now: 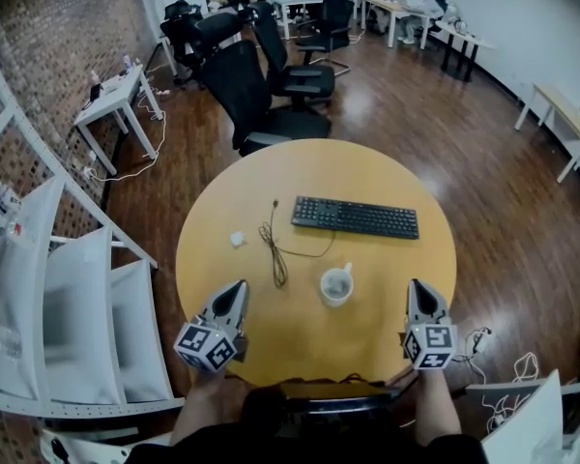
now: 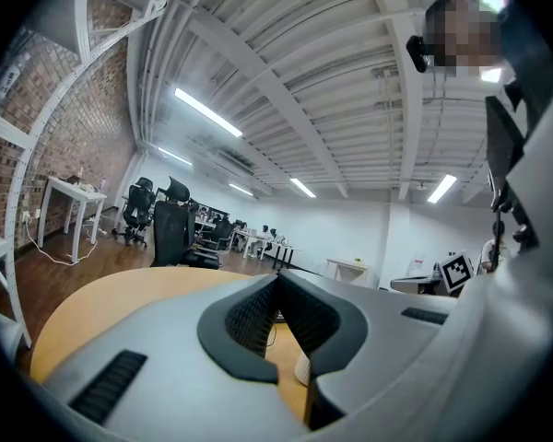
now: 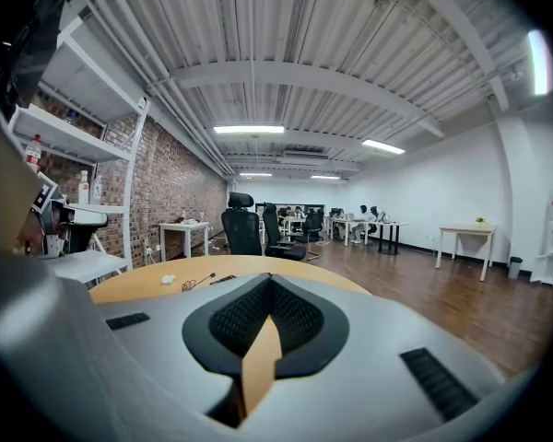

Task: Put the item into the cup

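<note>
A white cup [image 1: 336, 285] stands on the round wooden table [image 1: 271, 177], in front of the keyboard; what lies inside it I cannot make out. A small white item [image 1: 237, 239] lies on the table's left part, also in the right gripper view [image 3: 169, 280] far ahead. My left gripper [image 1: 240, 286] hovers near the front edge, left of the cup, its jaws shut and empty [image 2: 276, 279]. A sliver of the cup [image 2: 300, 369] shows below them. My right gripper [image 1: 416, 285] is right of the cup, jaws shut with nothing between them [image 3: 269, 281].
A black keyboard [image 1: 355, 217] lies across the middle of the table, a thin black cable [image 1: 275, 249] left of it. Black office chairs [image 1: 261, 95] stand behind the table. White shelving [image 1: 68, 298] is at the left, a white desk [image 1: 116, 100] by the brick wall.
</note>
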The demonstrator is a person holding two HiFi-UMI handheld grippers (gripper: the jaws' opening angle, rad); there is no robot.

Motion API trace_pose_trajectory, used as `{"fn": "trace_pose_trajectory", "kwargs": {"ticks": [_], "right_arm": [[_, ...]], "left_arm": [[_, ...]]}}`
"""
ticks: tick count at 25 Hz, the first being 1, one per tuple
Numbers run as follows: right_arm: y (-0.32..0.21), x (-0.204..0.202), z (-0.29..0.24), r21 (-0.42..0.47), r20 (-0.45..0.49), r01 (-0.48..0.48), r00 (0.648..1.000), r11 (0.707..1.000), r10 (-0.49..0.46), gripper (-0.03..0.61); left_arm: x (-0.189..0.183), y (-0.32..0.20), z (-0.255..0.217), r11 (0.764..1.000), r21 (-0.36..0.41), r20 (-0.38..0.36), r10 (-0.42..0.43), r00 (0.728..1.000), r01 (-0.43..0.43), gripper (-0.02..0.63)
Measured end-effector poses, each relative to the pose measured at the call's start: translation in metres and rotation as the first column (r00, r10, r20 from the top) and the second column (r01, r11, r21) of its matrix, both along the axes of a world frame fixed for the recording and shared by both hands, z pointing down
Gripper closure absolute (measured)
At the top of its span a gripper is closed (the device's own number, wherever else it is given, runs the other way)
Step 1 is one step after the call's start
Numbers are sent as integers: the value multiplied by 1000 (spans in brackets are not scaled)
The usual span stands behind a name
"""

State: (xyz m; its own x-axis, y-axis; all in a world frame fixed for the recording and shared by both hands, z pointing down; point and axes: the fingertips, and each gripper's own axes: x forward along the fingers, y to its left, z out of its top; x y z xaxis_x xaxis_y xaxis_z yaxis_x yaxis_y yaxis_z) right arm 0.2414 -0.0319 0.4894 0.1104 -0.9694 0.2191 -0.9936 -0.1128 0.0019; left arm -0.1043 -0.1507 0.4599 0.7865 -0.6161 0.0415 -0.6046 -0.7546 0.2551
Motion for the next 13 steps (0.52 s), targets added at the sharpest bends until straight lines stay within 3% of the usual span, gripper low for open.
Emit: {"fn": "trace_pose_trajectory", "kwargs": {"ticks": [13], "right_arm": [[-3, -8, 0, -10, -2, 7, 1000, 1000, -7, 569]], "left_arm": [[-8, -4, -1, 1000, -10, -25, -12, 1000, 12, 621]]}}
